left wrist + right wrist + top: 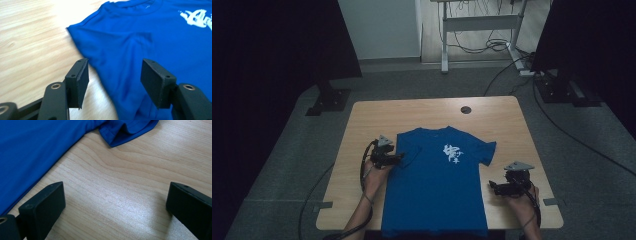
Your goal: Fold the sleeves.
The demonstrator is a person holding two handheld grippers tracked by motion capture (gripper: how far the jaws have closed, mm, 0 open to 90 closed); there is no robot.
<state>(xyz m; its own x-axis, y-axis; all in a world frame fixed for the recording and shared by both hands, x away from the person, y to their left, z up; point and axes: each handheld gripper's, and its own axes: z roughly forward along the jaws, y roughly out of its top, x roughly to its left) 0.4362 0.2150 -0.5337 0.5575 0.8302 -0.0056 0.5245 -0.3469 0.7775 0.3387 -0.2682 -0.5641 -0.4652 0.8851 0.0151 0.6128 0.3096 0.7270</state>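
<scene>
Wooden table [362, 120] bears a blue T-shirt [434, 190], collar away from the person. Left gripper [113, 75], jaws apart and empty, sits over its folded-in sleeve edge; right gripper [112, 210], wide open, waits beside the hem

Blue T-shirt [432, 190], white chest print, flat face-up on table, left sleeve folded in.

Light wooden table [362, 120]: blue T-shirt [434, 192] spread flat, between left gripper [398, 159] and right gripper [493, 187].

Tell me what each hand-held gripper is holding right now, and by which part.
Nothing is held. The left hand-held gripper stands open over the blue T-shirt's folded sleeve side, its pads off the cloth. The right hand-held gripper is open above bare table.
</scene>
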